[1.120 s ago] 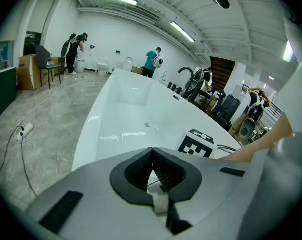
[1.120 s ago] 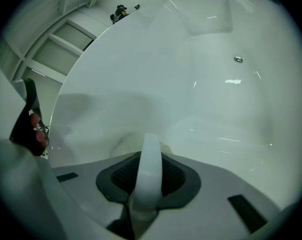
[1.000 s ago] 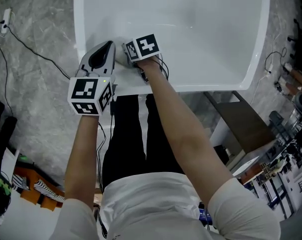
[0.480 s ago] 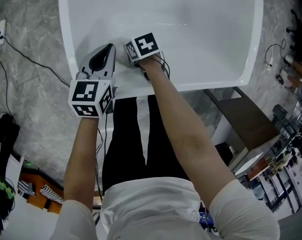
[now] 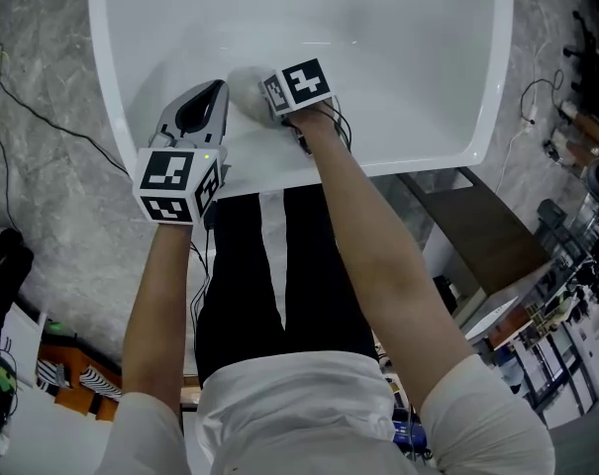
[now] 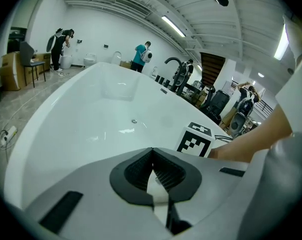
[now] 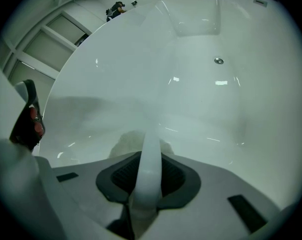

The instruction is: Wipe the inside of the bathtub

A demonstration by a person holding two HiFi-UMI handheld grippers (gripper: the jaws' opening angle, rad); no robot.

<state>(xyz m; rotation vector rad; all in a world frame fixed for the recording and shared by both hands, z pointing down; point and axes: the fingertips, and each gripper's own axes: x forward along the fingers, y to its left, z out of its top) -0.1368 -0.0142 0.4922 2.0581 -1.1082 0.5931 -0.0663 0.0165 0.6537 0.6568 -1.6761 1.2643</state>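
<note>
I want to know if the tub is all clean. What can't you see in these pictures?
- Cloth: mostly hidden behind the fingers of the right gripper in its own view; only a pale lump in the head view.
- Bathtub far end: cut off by the head view's top edge.
- Dirt or streaks: too faint on the white to tell, any view.
- People far back: too small, left gripper view.

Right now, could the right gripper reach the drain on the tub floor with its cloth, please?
Probably yes, with a stretch. The right gripper, shut on the cloth, is just inside the bathtub at its near end, and only bare white surface lies between it and the drain.
</note>
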